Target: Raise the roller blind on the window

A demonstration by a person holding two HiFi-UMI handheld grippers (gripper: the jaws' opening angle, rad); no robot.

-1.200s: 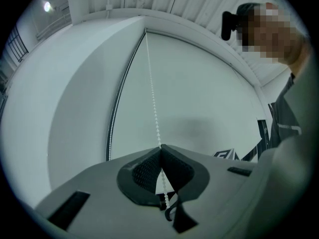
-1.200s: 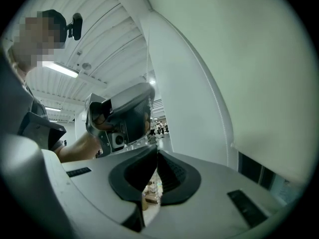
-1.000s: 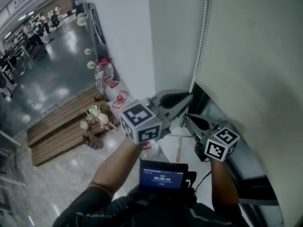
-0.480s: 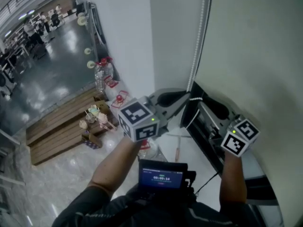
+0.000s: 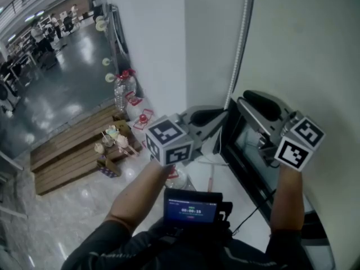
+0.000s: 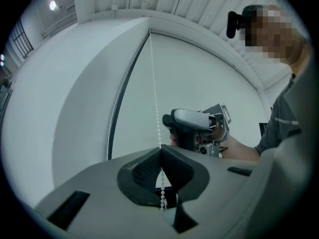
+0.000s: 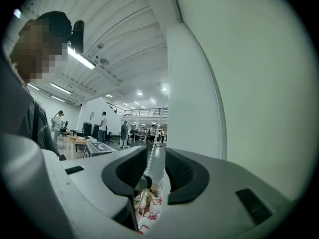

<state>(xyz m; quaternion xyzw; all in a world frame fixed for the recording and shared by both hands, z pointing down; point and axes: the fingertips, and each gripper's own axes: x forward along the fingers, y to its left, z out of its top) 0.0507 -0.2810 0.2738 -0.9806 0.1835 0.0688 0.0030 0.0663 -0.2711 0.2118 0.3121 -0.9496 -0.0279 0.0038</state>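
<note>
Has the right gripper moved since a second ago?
Yes: the right gripper has risen along the window frame; its jaws have just been opening, bead chain loose between them.

A white pillar rises at twelve o'clock in the head view. At nine o'clock, stepped wooden boards lie on the glossy grey floor, with small pastel figures at their edge. A clear plastic bottle stands at ten o'clock. Distant people show at eleven, and a blue-lit screen at six.
</note>
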